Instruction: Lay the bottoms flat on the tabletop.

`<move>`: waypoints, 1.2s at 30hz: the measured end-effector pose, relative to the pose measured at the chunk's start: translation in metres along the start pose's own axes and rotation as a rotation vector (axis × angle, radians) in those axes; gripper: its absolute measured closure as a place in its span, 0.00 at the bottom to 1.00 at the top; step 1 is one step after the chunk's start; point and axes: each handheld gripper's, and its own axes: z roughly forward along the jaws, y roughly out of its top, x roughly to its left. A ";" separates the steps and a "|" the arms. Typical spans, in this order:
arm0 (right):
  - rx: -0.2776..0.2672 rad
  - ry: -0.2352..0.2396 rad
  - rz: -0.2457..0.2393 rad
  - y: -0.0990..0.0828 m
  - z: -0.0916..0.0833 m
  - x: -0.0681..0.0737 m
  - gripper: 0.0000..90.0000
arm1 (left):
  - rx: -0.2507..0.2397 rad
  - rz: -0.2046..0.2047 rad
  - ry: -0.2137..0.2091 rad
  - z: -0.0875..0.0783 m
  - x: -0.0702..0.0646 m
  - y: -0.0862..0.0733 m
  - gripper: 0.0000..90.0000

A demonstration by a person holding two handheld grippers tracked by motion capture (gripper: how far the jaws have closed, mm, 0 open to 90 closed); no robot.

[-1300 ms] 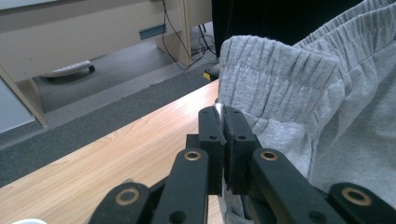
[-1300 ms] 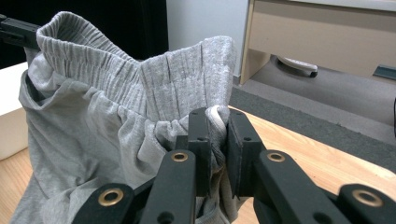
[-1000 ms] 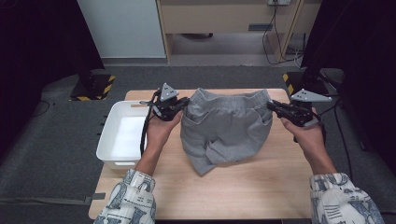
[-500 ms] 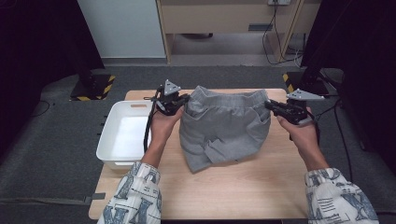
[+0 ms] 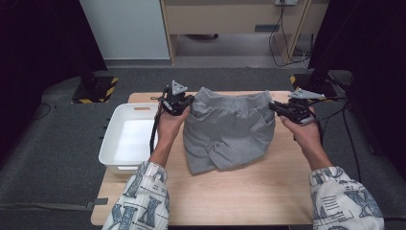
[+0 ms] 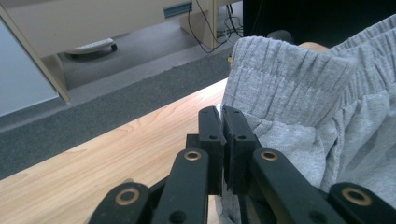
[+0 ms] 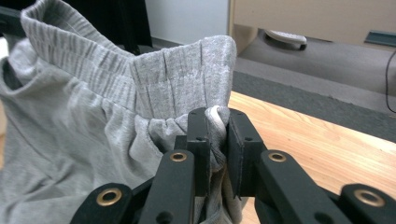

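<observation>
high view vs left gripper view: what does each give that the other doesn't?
High view alone: the white bin left of the grey shorts, their folded legs flat on the table, and the right tongs at the waistband's other corner.

Left gripper view alone: the left tongs with jaws shut on a pinch of fabric just under the waistband.

Both: shorts, wooden tabletop, left tongs at the waistband corner.

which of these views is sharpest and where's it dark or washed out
Left gripper view and right gripper view: both sharp up close, the ribbed waistband of the grey shorts and the black jaws crisp, the floor behind softer. High view: softer all over, dark at both side edges, and the inside of the white bin looks washed out; the table is evenly lit.
</observation>
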 end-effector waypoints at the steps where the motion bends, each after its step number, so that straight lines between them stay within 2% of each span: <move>1: 0.006 -0.002 0.006 -0.001 0.003 -0.001 0.90 | 0.007 0.000 0.002 0.003 0.000 -0.001 0.97; 7: 0.034 -0.015 0.031 -0.002 0.020 -0.009 0.90 | 0.028 -0.020 0.016 0.019 0.004 -0.005 0.97; 11: 0.053 -0.025 0.038 0.001 0.031 -0.013 0.89 | 0.037 -0.013 0.030 0.027 0.004 -0.003 0.97; 14: 0.068 -0.054 0.042 0.000 0.040 -0.017 0.88 | 0.065 -0.016 0.054 0.035 0.004 -0.004 0.96; 15: 0.076 -0.063 0.046 -0.001 0.043 -0.018 0.84 | 0.069 -0.020 0.068 0.036 0.004 -0.004 0.92; 17: 0.090 -0.095 0.050 -0.004 0.048 -0.021 0.70 | 0.076 -0.046 0.092 0.039 0.006 -0.006 0.75; 20: 0.129 -0.100 0.062 -0.012 0.053 -0.025 0.57 | 0.083 -0.039 0.100 0.038 0.008 -0.008 0.67; 23: 0.153 -0.112 0.039 -0.017 0.053 -0.024 0.51 | 0.100 -0.050 0.097 0.038 0.011 -0.013 0.60; 26: 0.157 -0.092 0.053 -0.021 0.052 -0.023 0.45 | 0.106 -0.055 0.091 0.038 0.010 -0.015 0.56; 32: 0.187 -0.070 0.030 -0.024 0.052 -0.015 0.35 | 0.114 -0.050 0.067 0.037 0.006 -0.019 0.48; 36: 0.186 -0.059 0.027 -0.024 0.052 -0.011 0.27 | 0.122 -0.054 0.042 0.036 0.003 -0.021 0.39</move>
